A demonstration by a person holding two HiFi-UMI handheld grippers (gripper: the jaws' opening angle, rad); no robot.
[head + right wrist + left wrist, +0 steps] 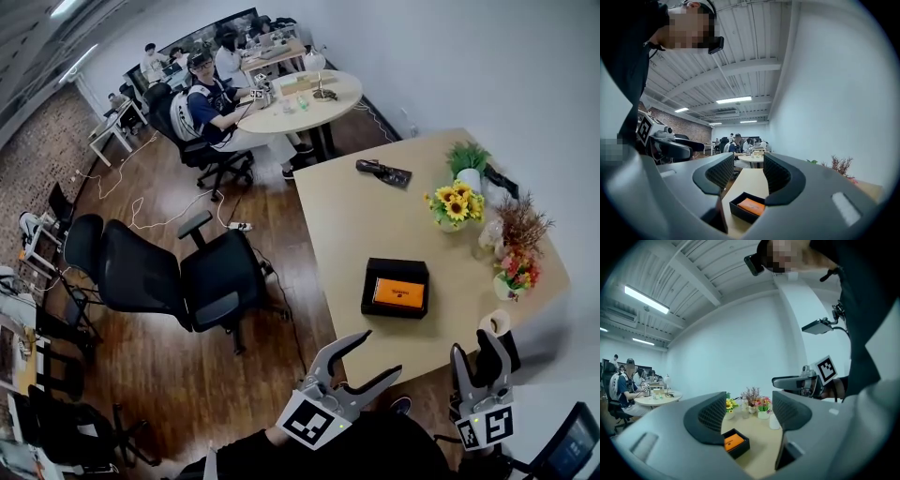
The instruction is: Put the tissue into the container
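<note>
While both hang just off the counter's (375, 220) near edge, neither holds anything: left hand-held gripper (380, 354) has jaws approx. half apart, right hand-held gripper (479, 349) has jaws narrower, both w/ only air between. White roll (494, 322) stands by near right corner, just beyond the right one. Black box (394, 265) sits mid-counter, orange pack (399, 292) lying inside. Flower pots (454, 204) line right edge; dark item (383, 172) near far edge.

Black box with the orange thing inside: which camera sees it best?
The head view: it looks down on the whole black box and the orange thing. Both gripper views show it low and side-on, partly hidden behind a jaw.
</note>
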